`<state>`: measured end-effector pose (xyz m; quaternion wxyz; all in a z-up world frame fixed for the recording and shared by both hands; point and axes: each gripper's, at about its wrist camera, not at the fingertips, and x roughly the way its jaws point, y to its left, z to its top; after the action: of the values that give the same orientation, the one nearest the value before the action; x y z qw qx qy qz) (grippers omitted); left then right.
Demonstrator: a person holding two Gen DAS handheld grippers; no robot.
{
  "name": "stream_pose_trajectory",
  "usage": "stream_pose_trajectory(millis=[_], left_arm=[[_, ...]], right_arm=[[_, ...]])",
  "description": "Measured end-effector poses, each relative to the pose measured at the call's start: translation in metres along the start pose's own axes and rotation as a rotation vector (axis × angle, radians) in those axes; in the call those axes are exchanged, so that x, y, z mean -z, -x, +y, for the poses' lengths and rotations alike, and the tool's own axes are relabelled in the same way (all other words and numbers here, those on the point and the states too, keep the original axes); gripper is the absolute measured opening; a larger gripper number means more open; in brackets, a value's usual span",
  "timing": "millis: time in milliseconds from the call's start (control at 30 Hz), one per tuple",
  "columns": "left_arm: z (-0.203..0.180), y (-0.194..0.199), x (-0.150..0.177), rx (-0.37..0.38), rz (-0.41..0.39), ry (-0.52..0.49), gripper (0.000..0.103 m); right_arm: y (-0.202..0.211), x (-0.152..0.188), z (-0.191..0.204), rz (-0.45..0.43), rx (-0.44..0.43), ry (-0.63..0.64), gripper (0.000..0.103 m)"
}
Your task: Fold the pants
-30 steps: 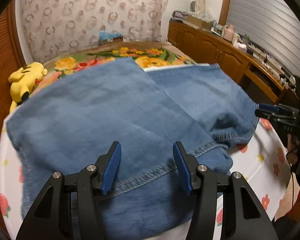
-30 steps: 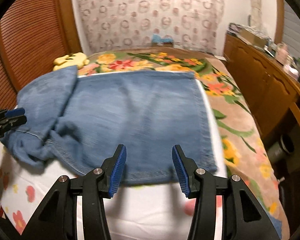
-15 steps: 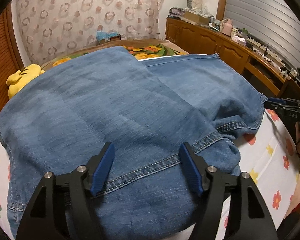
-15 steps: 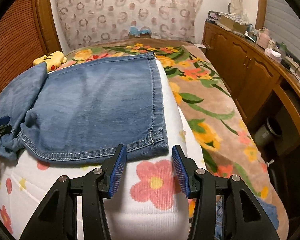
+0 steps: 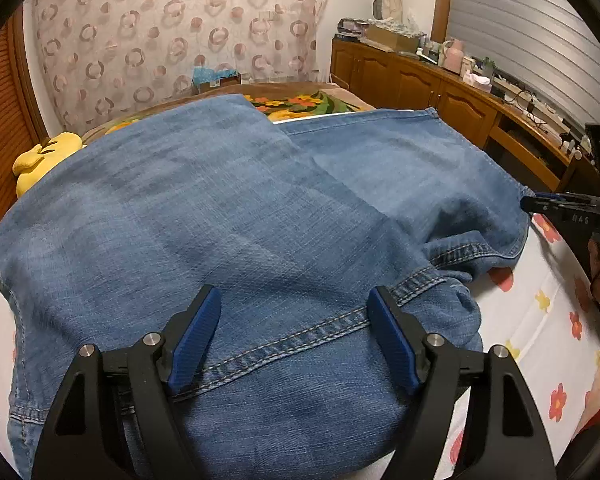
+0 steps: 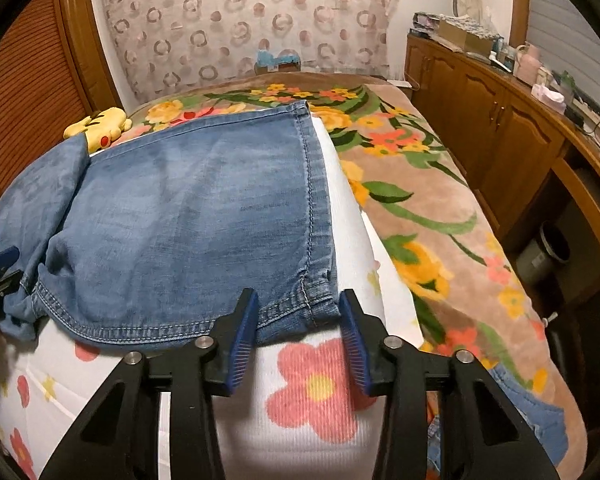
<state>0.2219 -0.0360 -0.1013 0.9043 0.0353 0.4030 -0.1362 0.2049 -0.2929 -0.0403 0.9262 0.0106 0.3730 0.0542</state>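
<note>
Blue denim pants (image 5: 228,216) lie spread on the bed, waistband toward me, both legs running away. My left gripper (image 5: 296,320) is open, its jaws straddling the waistband seam just above the cloth. My right gripper (image 6: 298,316) is open at the near right waistband corner of the pants (image 6: 204,216), with the corner between its blue pads. The right gripper also shows at the right edge of the left wrist view (image 5: 540,203), at the pants' edge. The left gripper's tip shows at the left edge of the right wrist view (image 6: 0,268).
The pants rest on a white flowered sheet (image 6: 312,392) over a floral blanket (image 6: 420,200). A yellow plush toy (image 6: 100,124) lies at the far left. A wooden cabinet (image 6: 500,120) with clutter runs along the right. A louvred wooden panel (image 6: 28,92) stands on the left.
Both grippers have moved lower and closer to the pants. The right gripper has shifted to the right waistband corner. The left gripper's jaws have spread wider over the waistband.
</note>
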Motion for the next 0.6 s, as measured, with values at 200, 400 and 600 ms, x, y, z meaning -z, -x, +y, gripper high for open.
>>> stream_pose_trajectory(millis=[200, 400, 600], left_arm=[[0.000, -0.002, -0.001, -0.005, 0.005, -0.004, 0.077], [0.000, -0.002, -0.001, -0.005, 0.005, -0.004, 0.078], [0.000, -0.001, -0.001, 0.000, 0.010, -0.001, 0.078]], right_arm=[[0.004, -0.001, 0.005, -0.009, -0.035, 0.011, 0.019], [0.020, -0.009, 0.010, -0.074, -0.075, 0.014, 0.019], [0.034, -0.018, 0.031, -0.133, -0.121, 0.066, 0.019]])
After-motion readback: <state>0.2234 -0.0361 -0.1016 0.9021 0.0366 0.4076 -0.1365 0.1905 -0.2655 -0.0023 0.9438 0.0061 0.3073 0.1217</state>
